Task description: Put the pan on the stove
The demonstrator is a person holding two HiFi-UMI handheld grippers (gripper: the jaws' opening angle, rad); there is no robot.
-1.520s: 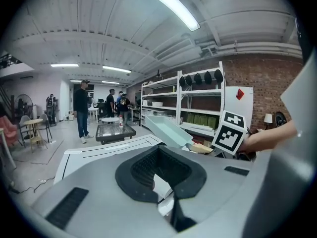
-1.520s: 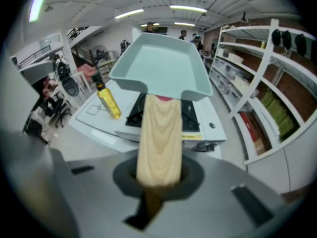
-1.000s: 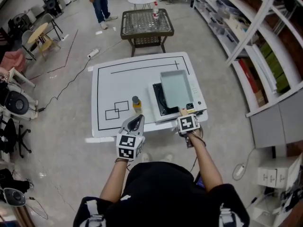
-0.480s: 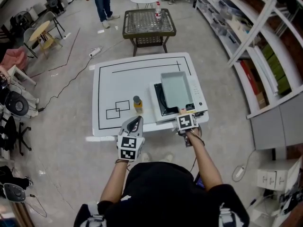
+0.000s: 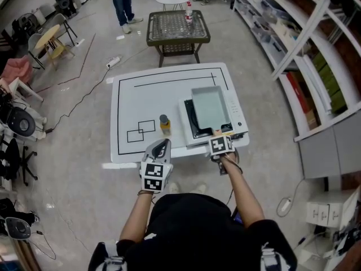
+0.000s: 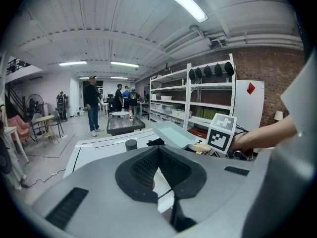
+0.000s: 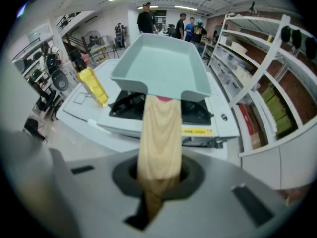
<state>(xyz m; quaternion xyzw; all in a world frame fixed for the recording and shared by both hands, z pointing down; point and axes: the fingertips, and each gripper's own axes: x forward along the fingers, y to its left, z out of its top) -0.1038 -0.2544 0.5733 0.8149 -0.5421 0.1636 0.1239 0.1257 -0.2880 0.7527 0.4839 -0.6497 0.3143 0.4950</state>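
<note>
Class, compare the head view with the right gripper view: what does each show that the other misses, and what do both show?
Only the head view: the left gripper, held at the near edge of the white table, and the wicker table beyond. Only the right gripper view: the right gripper with its jaws shut on the wooden handle. Both: the pale green pan over the stove, and the yellow bottle beside it.

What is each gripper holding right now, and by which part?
The right gripper is shut on the pan, gripping the near end of its wooden handle. The left gripper holds nothing; its jaws are together.
</note>
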